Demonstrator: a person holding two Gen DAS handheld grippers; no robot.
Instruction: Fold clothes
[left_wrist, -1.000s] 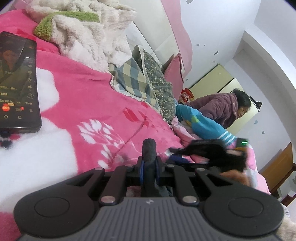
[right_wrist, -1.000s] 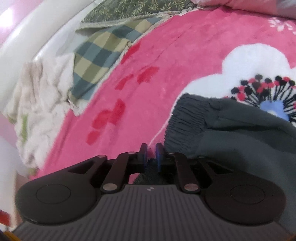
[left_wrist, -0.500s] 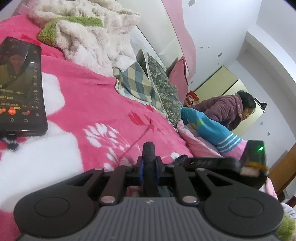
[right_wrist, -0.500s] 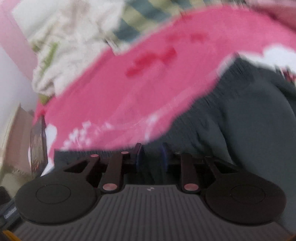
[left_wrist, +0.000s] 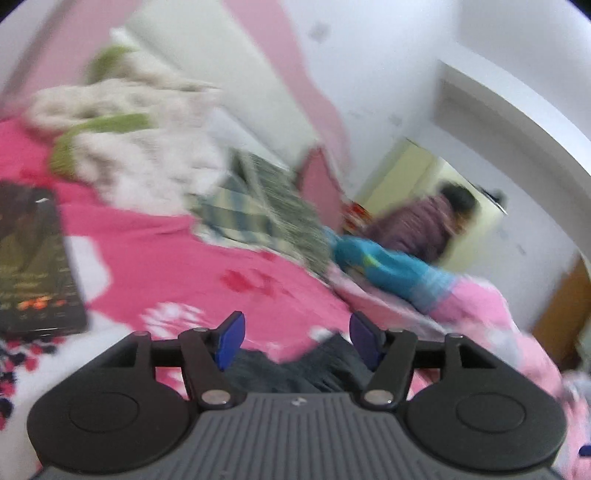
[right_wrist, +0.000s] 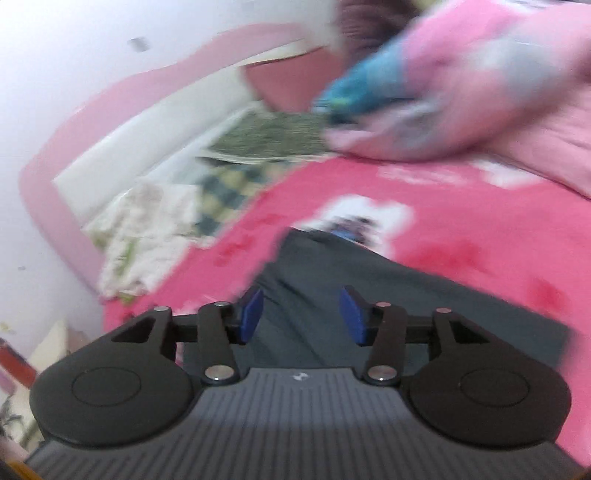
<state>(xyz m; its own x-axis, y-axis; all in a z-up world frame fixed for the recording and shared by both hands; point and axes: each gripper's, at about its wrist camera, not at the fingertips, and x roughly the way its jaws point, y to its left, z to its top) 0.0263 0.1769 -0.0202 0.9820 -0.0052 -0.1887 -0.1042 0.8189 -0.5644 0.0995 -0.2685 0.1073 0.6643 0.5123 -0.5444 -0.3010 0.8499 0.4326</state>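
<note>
A pink bed blanket (right_wrist: 461, 229) fills both blurred views. The dark grey garment (right_wrist: 369, 280) lies flat on it, beneath and ahead of the right gripper (right_wrist: 301, 314), its near end hidden. Both that and the left gripper (left_wrist: 295, 339) have fingers released, spread, grasping nothing. A phone (left_wrist: 33, 266) lies left of the left fingers, cut off.

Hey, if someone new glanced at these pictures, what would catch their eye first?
Probably the bright pink blanket covering the bed, with the dark grey garment lying on it just past the open right gripper. In the left view, the open left gripper hangs over grey cloth, and a phone lies at the left edge.
</note>
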